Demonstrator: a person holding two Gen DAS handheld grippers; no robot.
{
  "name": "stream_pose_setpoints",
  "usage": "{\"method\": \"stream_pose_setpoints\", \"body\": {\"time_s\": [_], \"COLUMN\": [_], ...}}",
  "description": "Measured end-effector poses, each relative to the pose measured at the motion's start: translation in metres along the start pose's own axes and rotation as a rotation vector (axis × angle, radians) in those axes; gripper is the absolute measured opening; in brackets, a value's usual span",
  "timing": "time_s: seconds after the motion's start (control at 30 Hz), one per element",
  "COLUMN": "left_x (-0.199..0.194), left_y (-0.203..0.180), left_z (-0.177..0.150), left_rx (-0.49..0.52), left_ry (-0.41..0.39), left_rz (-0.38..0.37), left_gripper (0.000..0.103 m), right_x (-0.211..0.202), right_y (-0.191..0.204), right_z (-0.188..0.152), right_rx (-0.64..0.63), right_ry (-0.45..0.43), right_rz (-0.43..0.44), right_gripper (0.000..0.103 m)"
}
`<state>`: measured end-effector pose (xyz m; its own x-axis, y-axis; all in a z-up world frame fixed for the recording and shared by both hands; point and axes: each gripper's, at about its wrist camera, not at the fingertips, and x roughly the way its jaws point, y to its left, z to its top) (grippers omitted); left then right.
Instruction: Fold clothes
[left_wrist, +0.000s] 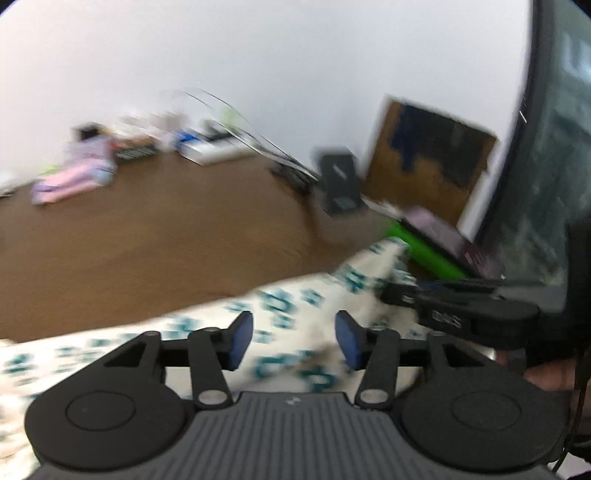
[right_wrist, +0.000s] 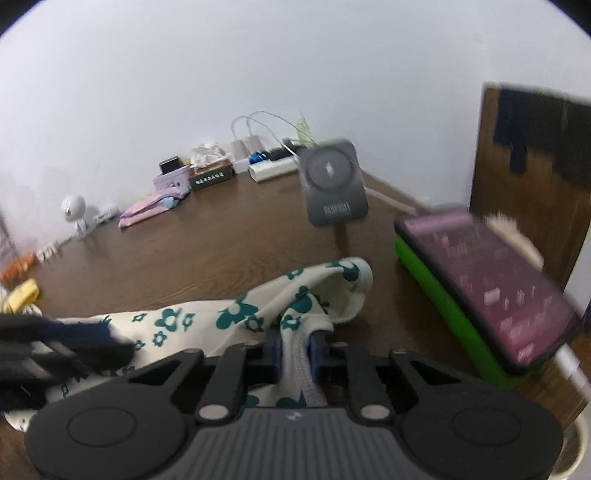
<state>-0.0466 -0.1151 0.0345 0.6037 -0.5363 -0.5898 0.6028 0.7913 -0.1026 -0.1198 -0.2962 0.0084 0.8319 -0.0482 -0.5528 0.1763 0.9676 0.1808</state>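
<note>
One edge of the cream teal-flowered cotton garment (right_wrist: 236, 317) sits pinched in our right gripper (right_wrist: 295, 350); our left gripper (left_wrist: 293, 338), wide open and empty, should grab low, keeping the cloth taut

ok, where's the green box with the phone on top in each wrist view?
Left wrist: green box sits right of centre, beyond the floral garment, blurred, beside the dark frame at the right edge.
Right wrist: green box fills the lower right, phone lying on top of it.
Shared landmark: the grey charger stand, left of the box in both views.
</note>
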Motion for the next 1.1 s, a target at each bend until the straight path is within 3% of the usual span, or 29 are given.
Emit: {"method": "stream_pose_setpoints", "body": {"time_s": [0.07,0.23,0.3,0.37,0.47,0.53,0.6,0.67,0.73,0.8,0.9,1.0,1.1], "left_x": [-0.025,-0.077,-0.092,-0.101,-0.113,-0.121,-0.129,-0.136,-0.140,-0.139,-0.132,-0.129,-0.136], "left_y": [0.021,0.079,0.100,0.112,0.119,0.123,0.127,0.134,0.143,0.148,0.147,0.137,0.127], "left_z": [-0.001,-0.015,-0.025,-0.035,-0.048,-0.055,-0.060,-0.065,-0.069,-0.071,-0.072,-0.074,-0.087], "left_rx": [-0.057,-0.280,-0.376,-0.410,-0.403,-0.395,-0.393,-0.416,-0.448,-0.466,-0.472,-0.438,-0.455], "left_ry": [-0.050,-0.158,-0.180,-0.166,-0.144,-0.144,-0.150,-0.158,-0.162,-0.157,-0.146,-0.120,-0.058], "left_rz": [0.068,0.243,0.296,0.312,0.336,0.353,0.370,0.387,0.394,0.396,0.397,0.409,0.472], "left_gripper": [0.059,0.061,0.062,0.062,0.062,0.064,0.066,0.067,0.067,0.067,0.067,0.069,0.070], "right_x": [-0.016,-0.031,-0.020,-0.003,0.023,0.025,0.011,-0.011,-0.034,-0.036,-0.001,0.024,0.007], "right_y": [0.019,0.090,0.124,0.154,0.184,0.198,0.205,0.198,0.175,0.151,0.122,0.132,0.149], "right_z": [0.008,0.019,0.015,0.006,-0.005,-0.010,-0.010,-0.003,0.011,0.031,0.044,0.016,0.008], "right_rx": [-0.112,-0.326,-0.395,-0.403,-0.381,-0.391,-0.425,-0.434,-0.399,-0.359,-0.328,-0.456,-0.671], "right_ry": [-0.064,-0.149,-0.123,-0.064,0.005,0.023,-0.012,-0.070,-0.188,-0.199,-0.044,0.110,0.056], "right_rz": [-0.010,0.088,0.158,0.206,0.233,0.275,0.322,0.396,0.391,0.282,0.243,0.332,0.337], "right_gripper": [0.013,0.013,0.013,0.013,0.028,0.058,0.061,0.057,0.031,0.006,0.005,0.005,0.005]}}
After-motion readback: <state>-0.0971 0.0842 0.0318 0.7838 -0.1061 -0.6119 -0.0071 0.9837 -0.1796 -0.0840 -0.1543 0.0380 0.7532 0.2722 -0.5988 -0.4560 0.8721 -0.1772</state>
